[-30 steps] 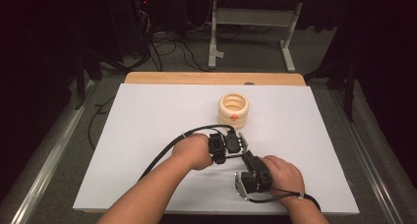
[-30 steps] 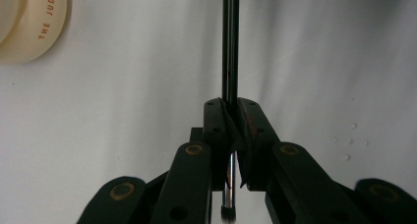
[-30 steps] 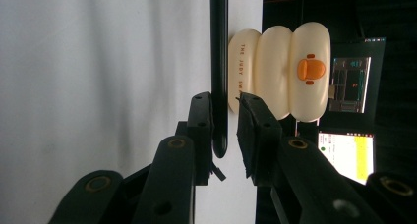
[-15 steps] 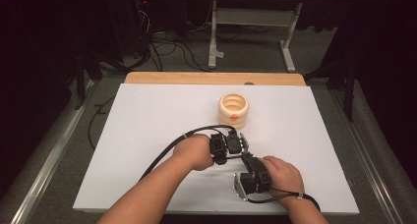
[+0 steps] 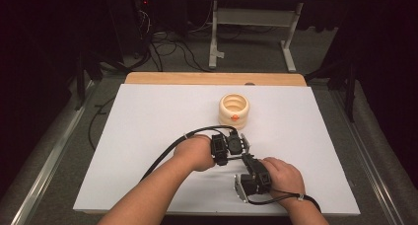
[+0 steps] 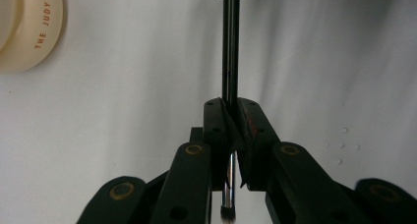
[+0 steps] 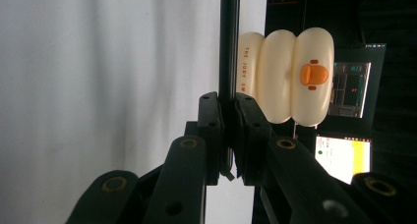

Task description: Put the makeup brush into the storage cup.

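A thin black brush (image 6: 230, 47) is clamped in both grippers at once. In the left gripper view its handle runs up from my shut left gripper (image 6: 231, 108), with the bristle tip (image 6: 227, 213) low between the jaws. In the right gripper view my right gripper (image 7: 227, 102) is shut on the same black brush handle (image 7: 229, 37). From above, the left gripper (image 5: 242, 146) and the right gripper (image 5: 248, 161) meet near the table's front middle. A cream ribbed cup (image 5: 234, 110) with an orange duck bill stands just beyond them; the cup (image 7: 290, 76) shows close behind the handle.
A white sheet (image 5: 148, 126) covers the table, with a wooden edge (image 5: 212, 78) at the far side. Cables (image 5: 167, 47) and a metal stand (image 5: 291, 52) lie on the dark floor beyond. Lit screens (image 7: 344, 155) glow off the table's side.
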A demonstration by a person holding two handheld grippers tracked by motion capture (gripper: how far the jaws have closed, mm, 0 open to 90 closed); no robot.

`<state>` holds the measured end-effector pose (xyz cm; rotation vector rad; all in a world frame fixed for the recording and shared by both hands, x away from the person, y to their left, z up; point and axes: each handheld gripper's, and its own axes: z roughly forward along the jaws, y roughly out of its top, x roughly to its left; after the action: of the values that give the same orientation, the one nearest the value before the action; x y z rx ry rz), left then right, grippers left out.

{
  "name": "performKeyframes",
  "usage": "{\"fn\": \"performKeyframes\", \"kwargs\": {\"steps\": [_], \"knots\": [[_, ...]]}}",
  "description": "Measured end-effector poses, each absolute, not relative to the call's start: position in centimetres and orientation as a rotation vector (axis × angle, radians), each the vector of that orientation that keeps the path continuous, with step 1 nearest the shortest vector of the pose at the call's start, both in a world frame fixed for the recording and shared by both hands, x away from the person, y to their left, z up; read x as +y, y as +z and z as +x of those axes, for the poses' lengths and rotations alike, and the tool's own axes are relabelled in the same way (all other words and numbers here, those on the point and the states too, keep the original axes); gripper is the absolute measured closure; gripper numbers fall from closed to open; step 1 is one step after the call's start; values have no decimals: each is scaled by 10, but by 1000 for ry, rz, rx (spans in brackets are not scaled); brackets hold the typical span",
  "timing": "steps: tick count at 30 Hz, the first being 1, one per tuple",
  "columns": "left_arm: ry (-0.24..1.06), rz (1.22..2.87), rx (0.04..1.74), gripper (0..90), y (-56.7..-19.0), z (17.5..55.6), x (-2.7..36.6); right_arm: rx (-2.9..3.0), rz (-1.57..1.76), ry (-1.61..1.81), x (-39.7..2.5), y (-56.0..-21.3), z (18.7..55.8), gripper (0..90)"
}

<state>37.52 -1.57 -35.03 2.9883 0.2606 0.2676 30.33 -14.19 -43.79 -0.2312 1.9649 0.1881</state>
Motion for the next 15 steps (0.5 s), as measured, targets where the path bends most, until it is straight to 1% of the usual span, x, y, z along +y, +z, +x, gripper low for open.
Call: {"fn": "performKeyframes", "kwargs": {"steps": [15], "knots": [[260,2982,283,816,-351,376,-14,1936,-284,196,-141,-435,305,858]]}}
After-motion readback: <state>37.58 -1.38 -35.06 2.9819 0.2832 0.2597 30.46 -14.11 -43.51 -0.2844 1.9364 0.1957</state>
